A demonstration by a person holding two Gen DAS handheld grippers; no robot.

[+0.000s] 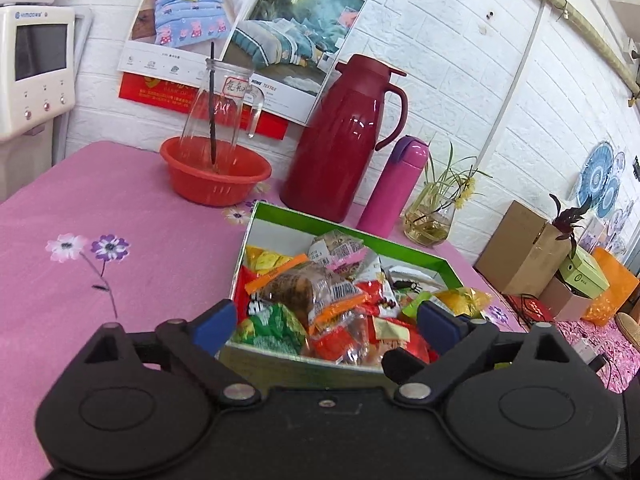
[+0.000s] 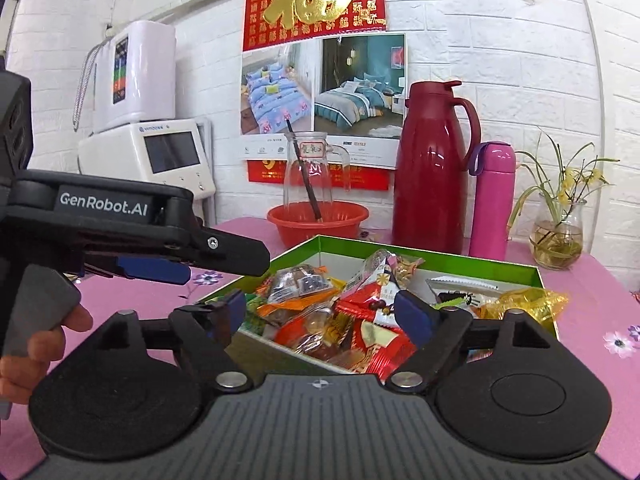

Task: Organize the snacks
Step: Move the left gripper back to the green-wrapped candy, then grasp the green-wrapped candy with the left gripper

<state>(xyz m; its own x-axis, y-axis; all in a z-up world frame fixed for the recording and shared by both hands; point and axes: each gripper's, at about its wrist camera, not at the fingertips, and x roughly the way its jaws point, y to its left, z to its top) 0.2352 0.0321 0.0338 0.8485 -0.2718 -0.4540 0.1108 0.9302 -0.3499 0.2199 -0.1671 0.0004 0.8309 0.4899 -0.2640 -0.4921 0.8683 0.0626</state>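
Here the whole business turns on the green box (image 2: 420, 258), which sits on the pink flowered tablecloth (image 1: 120, 216) and holds a loose heap of wrapped snacks (image 2: 340, 320). Both claws hang over the box's near edge, looking forward into it, and both stand released with nothing between their blue pads. The left gripper (image 1: 328, 324) spans most of the near wall of the box, one finger just outside its left corner; straight ahead of it, on top of the heap, lies a clear packet with orange ends (image 1: 308, 292), its long axis running slantwise from near-right to far-left across the gap. The right gripper (image 2: 324, 312) is over the same near edge, and in its view the left one shows from the side at the box's left, its jaws parted — so the two are close together there. A red-and-white packet (image 2: 376, 292) stands up just ahead of the right claw's right finger. Beyond the box's far wall stand a red basin (image 1: 216, 172) with a glass jar (image 1: 220, 108) in it, a dark red thermos jug (image 1: 344, 140) and a pink bottle (image 1: 394, 184). No snacks appear to lie outside the box, so I judge either claw is equally placed for a pick, the left perhaps better lined up on the orange-ended packet.
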